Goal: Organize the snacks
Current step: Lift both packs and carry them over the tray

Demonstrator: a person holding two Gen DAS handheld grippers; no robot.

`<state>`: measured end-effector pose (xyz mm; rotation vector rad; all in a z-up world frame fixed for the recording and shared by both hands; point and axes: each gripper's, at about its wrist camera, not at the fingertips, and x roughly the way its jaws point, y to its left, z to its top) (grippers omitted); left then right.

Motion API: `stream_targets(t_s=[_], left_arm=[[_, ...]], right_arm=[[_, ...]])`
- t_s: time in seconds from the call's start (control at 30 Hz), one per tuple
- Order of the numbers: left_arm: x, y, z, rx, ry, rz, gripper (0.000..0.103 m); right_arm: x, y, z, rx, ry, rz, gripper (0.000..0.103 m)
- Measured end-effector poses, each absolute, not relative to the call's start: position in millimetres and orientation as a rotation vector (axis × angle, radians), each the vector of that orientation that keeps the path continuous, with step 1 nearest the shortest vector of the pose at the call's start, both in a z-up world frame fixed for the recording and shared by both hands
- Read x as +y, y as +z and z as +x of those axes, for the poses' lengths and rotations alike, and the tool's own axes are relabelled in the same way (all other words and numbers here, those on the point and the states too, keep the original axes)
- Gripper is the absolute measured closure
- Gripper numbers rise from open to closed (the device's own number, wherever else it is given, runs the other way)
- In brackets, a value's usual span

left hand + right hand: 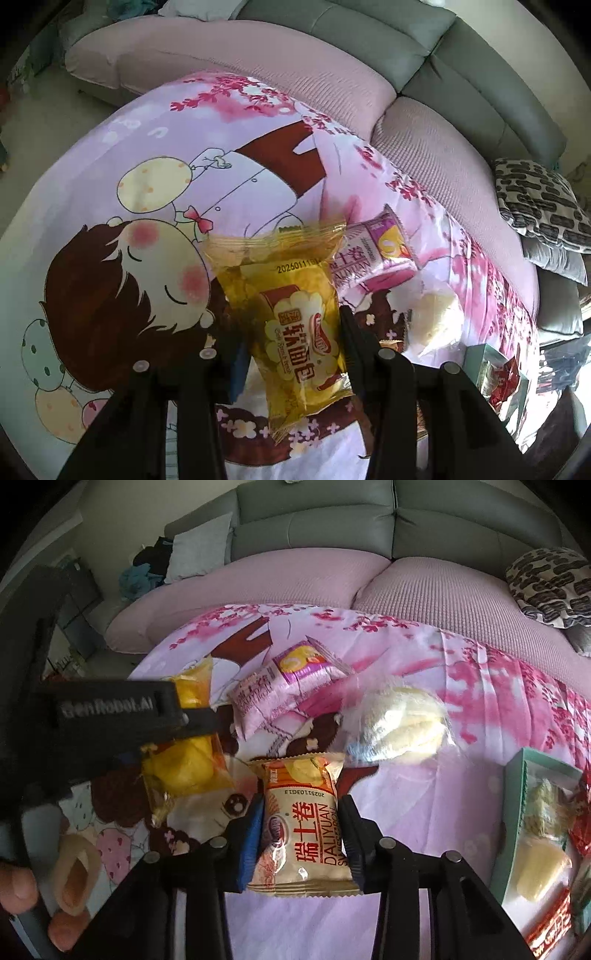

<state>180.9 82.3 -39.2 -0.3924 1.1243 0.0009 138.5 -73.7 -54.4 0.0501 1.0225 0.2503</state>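
1. Left tongs (291, 332) are closed on the yellow bread packet (295, 325), pinching it across the middle with a finger on each long side. The wrapper sticks out past the tips and trails back toward the camera, so it's a mid-body grip, probably so the soft bread doesn't flop around.
2. Right tongs (301, 830) are doing the same with the Swiss roll packet (306, 827): fingers tight on both sides, the blue pad on the left finger (251, 834) pressed into the wrapper. Whether either packet is actually off the cloth is hard to call from these angles.
3. From the right wrist view the left tongs sit just to the left with the yellow packet (188, 768) in their grip, so the two tools are working near each other over the same patch.
4. Further out, a purple packet (291, 679) and a clear bag with a pale bun (402, 723) lie loose on the cartoon-print cloth (461, 794) covering the surface, ahead of both tongs and not touched by either.
5. Off to the right there's a green box (513, 830) with a few snacks already in it. Best guess is that's the destination, so both held packets would need carrying rightward, the left one further than the right.
6. Behind everything: a pink sofa cushion (424, 587) and a patterned pillow (546, 583).
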Motion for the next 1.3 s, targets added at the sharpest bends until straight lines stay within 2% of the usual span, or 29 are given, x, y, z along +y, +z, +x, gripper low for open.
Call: stream_targets(t_s=[0.53, 0.7, 0.77, 0.87, 0.93, 0.97, 1.03, 1.3], left_arm=[[78, -67, 181, 1.274, 0.048, -0.22, 0.058], [78, -70, 179, 1.282, 0.047, -0.218, 0.057], [78, -71, 180, 1.285, 0.048, -0.22, 0.057], [79, -72, 181, 1.288, 0.046, -0.226, 0.057], [80, -72, 181, 1.287, 0.043, -0.231, 0.056], [80, -73, 182, 1.287, 0.042, -0.234, 0.057], [80, -73, 182, 1.286, 0.04, -0.238, 0.057], [84, -65, 179, 1.262, 0.038, -0.243, 0.057]], right_arm=[[-60, -82, 148, 1.202, 0.218, -0.032, 0.06], [-57, -88, 156, 1.225, 0.209, -0.06, 0.051], [-54, -90, 161, 1.23, 0.211, -0.08, 0.045], [-50, -91, 165, 1.228, 0.201, -0.097, 0.042], [-48, -90, 164, 1.219, 0.198, -0.102, 0.046], [-47, -90, 164, 1.21, 0.194, -0.111, 0.056], [-47, -86, 161, 1.188, 0.198, -0.115, 0.064], [-66, -73, 145, 1.147, 0.232, -0.028, 0.065]])
